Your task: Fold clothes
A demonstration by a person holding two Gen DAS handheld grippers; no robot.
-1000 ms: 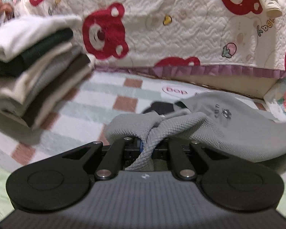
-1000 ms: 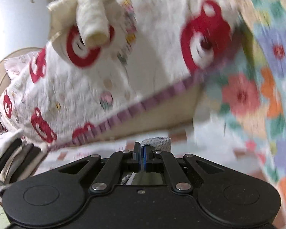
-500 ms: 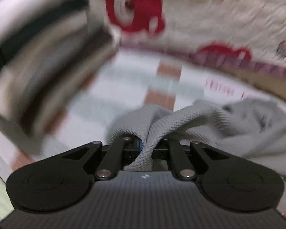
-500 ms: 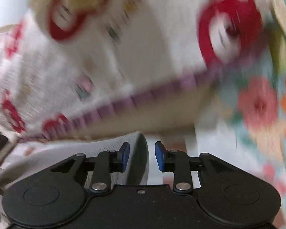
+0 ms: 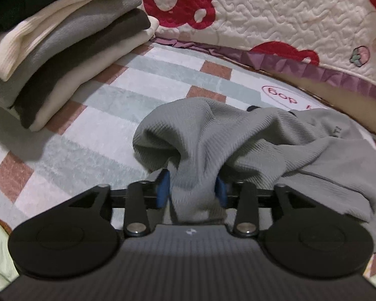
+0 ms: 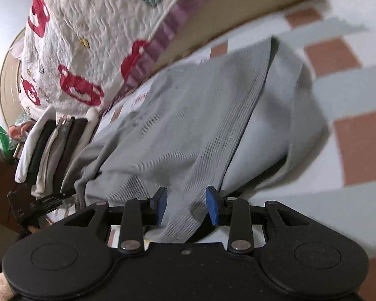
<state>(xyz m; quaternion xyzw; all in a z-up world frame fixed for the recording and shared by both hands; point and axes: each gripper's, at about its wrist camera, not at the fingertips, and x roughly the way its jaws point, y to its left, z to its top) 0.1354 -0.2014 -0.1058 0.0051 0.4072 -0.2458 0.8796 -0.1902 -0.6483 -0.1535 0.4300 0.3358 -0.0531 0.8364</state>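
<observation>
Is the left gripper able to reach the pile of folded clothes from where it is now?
Probably yes. The left gripper is opening with the grey garment between its pads; bare checked mat lies between it and the folded pile.

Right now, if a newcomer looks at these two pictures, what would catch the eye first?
First the grey knitted garment, crumpled on the checked mat, a fold of it between each gripper's opening jaws. Next, the stack of folded clothes at the left, and behind it the white quilt with red bears.
</observation>
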